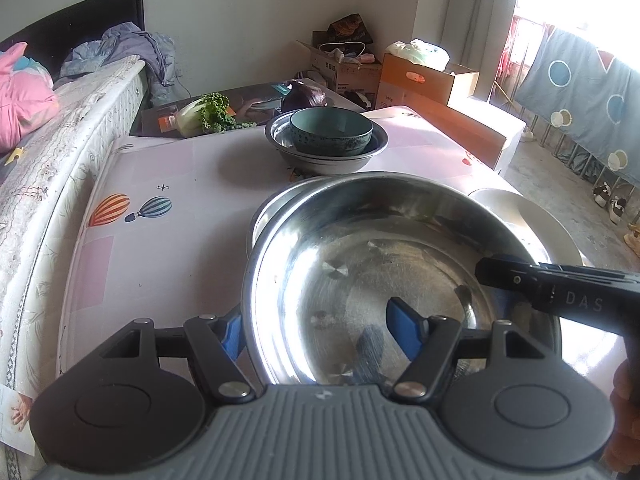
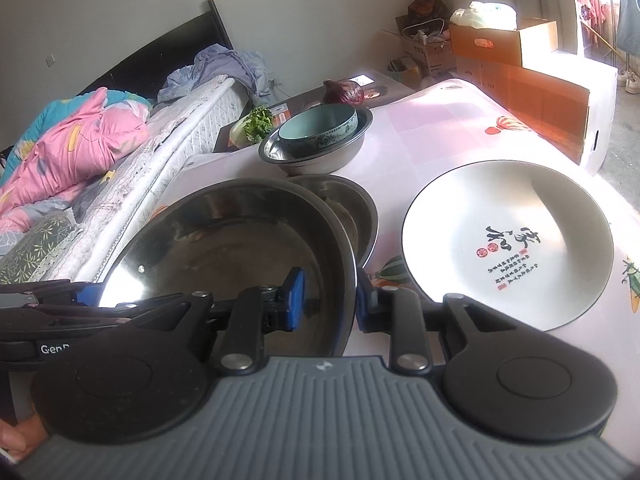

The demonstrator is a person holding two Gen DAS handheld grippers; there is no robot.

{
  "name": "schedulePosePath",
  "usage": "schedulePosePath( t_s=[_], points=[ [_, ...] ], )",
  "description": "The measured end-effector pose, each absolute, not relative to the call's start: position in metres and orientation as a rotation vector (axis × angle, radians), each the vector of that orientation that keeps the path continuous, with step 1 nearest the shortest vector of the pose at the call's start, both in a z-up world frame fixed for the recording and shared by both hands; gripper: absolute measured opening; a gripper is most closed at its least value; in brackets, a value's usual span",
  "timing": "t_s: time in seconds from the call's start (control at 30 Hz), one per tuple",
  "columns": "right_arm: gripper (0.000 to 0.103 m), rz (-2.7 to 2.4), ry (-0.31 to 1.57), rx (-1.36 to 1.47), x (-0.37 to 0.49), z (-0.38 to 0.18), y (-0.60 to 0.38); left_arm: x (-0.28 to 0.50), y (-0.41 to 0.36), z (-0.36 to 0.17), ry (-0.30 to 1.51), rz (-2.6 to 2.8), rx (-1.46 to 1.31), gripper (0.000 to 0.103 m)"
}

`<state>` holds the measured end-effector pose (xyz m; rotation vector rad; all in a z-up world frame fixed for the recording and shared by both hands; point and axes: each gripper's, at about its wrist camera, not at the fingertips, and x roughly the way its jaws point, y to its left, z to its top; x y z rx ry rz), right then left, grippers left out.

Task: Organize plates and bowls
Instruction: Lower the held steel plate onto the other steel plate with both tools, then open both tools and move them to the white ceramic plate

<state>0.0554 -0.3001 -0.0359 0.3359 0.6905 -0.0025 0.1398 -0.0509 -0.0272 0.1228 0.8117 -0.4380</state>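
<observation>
**Both grippers on one steel basin, rims straddled**

Presently the table (image 2: pixel 440 128), covered in a pale pink cloth printed with hot-air balloons, carries all the crockery. A bed (image 1: pixel 60 120) with pink bedding runs along its left side; cardboard boxes (image 2: pixel 520 52) stand at the far right.

Largest item: a wide stainless steel basin (image 1: pixel 400 280), nearest the cameras. It sits partly over a second steel basin (image 2: pixel 356 208) just behind it; whether the two touch I cannot tell.

Right of the basins lies a white plate (image 2: pixel 508 240) with black and red calligraphy, flat on the cloth.

Farther back, a third steel basin (image 2: pixel 320 156) holds a teal ceramic bowl (image 2: pixel 320 128) nested inside. Beyond it lie a red cabbage (image 2: pixel 344 92) and a leafy green vegetable (image 2: pixel 256 124).

Left gripper (image 1: pixel 320 332): jaws wide, one blue pad outside the near basin's left wall, the other inside and clear of it. Not clamped.

Right gripper (image 2: pixel 330 300): jaws narrow, straddling the same basin's right rim; the inner pad stands off the wall, so the grip reads as loose.
</observation>
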Motion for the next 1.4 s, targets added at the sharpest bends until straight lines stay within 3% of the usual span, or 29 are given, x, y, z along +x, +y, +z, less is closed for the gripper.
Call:
schedulePosePath(
  t_s=[0.77,0.97,1.4],
  points=[
    [0.033,0.004,0.753,0.345,0.106,-0.057,-0.307,0.186,-0.062,-0.048,0.846,-0.403,0.171,0.071],
    [0.041,-0.012,0.735,0.34,0.104,-0.053,-0.31,0.181,-0.056,-0.04,0.812,-0.396,0.147,0.071],
    [0.046,-0.028,0.653,0.41,0.06,-0.049,-0.34,0.147,-0.058,-0.019,0.763,-0.414,0.125,0.074]
  ],
)
